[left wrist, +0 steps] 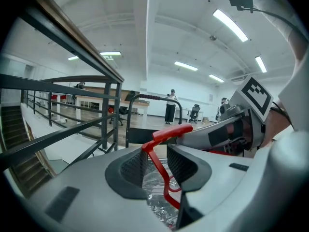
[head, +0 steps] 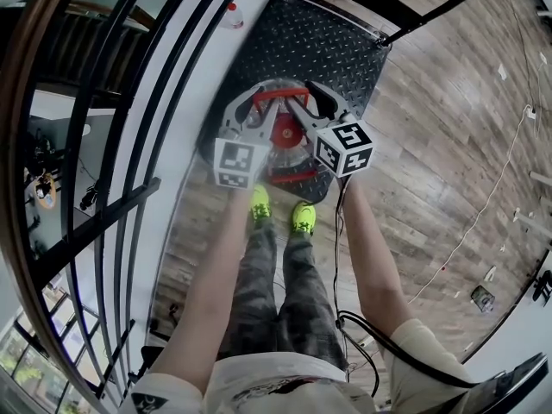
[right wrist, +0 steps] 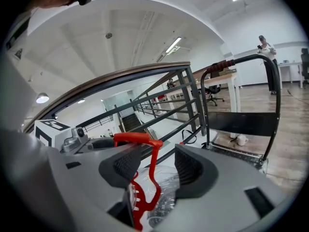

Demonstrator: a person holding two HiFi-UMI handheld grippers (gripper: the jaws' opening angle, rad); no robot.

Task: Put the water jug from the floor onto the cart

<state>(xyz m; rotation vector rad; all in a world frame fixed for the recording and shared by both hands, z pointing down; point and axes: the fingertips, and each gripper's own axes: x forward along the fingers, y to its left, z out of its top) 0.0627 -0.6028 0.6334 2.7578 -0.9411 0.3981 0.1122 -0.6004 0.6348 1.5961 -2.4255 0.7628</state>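
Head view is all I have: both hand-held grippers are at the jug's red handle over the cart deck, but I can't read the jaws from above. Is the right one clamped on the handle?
Observer: No. The right gripper view shows the right hand-held gripper with its jaws apart. The red handle stands upright between them, not pinched.
Operator: Then is the left one doing the gripping?
Observer: It doesn't look so. In the left gripper view the left hand-held gripper also has its jaws apart. The handle's strut runs between them, with open space beside it on the right of that view.
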